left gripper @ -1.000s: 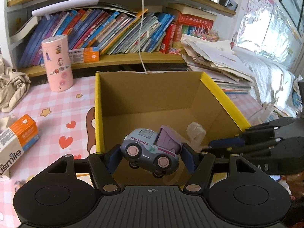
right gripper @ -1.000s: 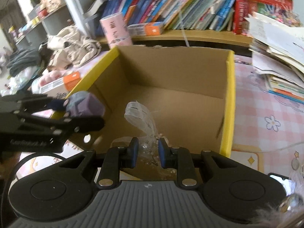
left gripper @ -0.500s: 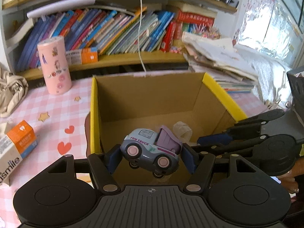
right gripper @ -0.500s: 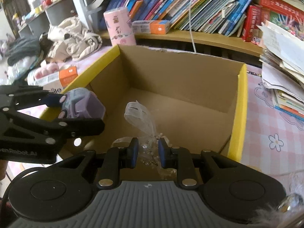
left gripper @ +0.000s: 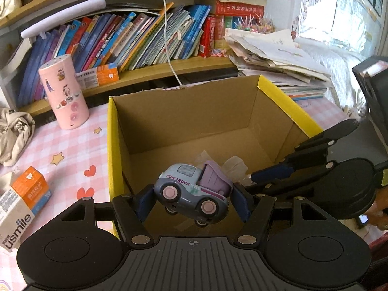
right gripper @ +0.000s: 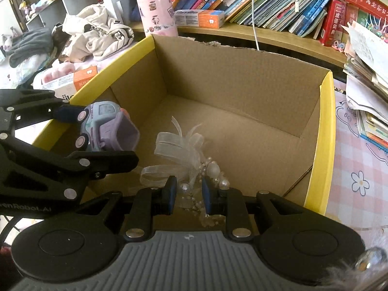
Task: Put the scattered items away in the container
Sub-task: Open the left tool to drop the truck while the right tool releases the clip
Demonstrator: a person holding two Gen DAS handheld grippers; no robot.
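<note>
Left gripper [left gripper: 192, 200]: jaws clamped on toy truck [left gripper: 191, 192], one pad at its nose, one at its purple tipper end. Truck is grey-blue w/ pink wheels, "FUN TRUCK" on its side, tilted, held in the air over the near-left corner of the cardboard box [left gripper: 194, 114], not touching the floor of it.

Right gripper [right gripper: 188, 195]: jaws nearly together, pinching a sheer ribbon-and-pearl bow [right gripper: 184, 155]. Bow hangs inside the box near its front edge; can't tell if its lower end rests on the bottom.

Box is open-topped w/ yellow rims on left & right walls. It stands on a pink checked tablecloth [left gripper: 68, 150]. Pink cylinder [left gripper: 64, 92] stands near the box's far-left corner; an orange-white "usmile" carton [left gripper: 23, 206] lies well to its left. Bookshelf [left gripper: 145, 38] runs behind.
</note>
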